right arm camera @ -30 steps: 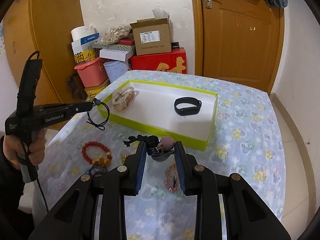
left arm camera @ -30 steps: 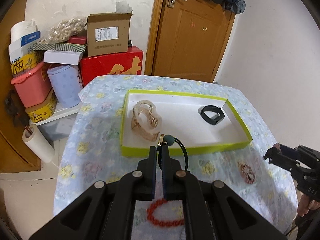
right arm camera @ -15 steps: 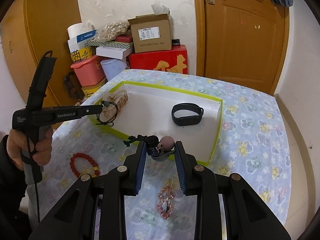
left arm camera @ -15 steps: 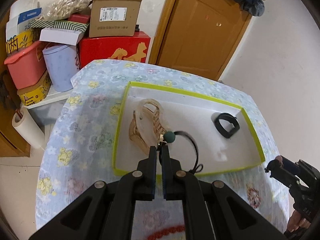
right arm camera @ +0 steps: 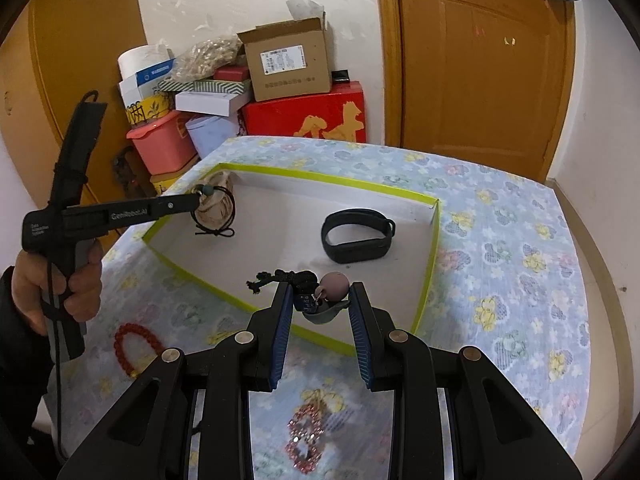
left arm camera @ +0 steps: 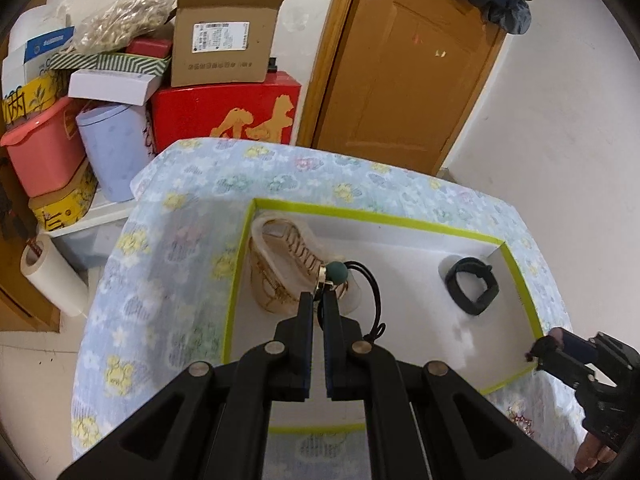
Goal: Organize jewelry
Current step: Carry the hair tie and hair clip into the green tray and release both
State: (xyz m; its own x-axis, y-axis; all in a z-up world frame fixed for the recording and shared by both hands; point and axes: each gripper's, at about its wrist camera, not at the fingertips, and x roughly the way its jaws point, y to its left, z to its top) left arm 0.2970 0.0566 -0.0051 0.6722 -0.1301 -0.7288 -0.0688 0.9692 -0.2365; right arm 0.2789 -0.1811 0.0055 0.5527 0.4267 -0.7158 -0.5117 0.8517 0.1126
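A white tray with a lime-green rim [left arm camera: 360, 214] [right arm camera: 320, 176] lies on the flowered tablecloth. In it are a beige hair claw [left arm camera: 276, 268] [right arm camera: 216, 204] and a black wristband [left arm camera: 472, 290] [right arm camera: 358, 236]. My left gripper [left arm camera: 318, 300] [right arm camera: 196, 200] is shut on a black cord loop with a green bead [left arm camera: 337, 273], which hangs over the tray's left part beside the claw. My right gripper [right arm camera: 320, 292] [left arm camera: 536, 350] is shut on a black cord piece with a pink bead [right arm camera: 335, 286], over the tray's near rim.
A red bead bracelet [right arm camera: 136, 346] and a pink sparkly bracelet [right arm camera: 306, 440] lie on the cloth in front of the tray. Stacked boxes [left arm camera: 224, 40], a pink bin [left arm camera: 40, 144] and a paper roll [left arm camera: 52, 280] stand left of the table. A wooden door [right arm camera: 476, 60] is behind.
Both grippers have moved forward and a little down toward the tray. The green-bead cord now hangs inside the tray by the hair claw; the pink-bead piece has reached the near rim.
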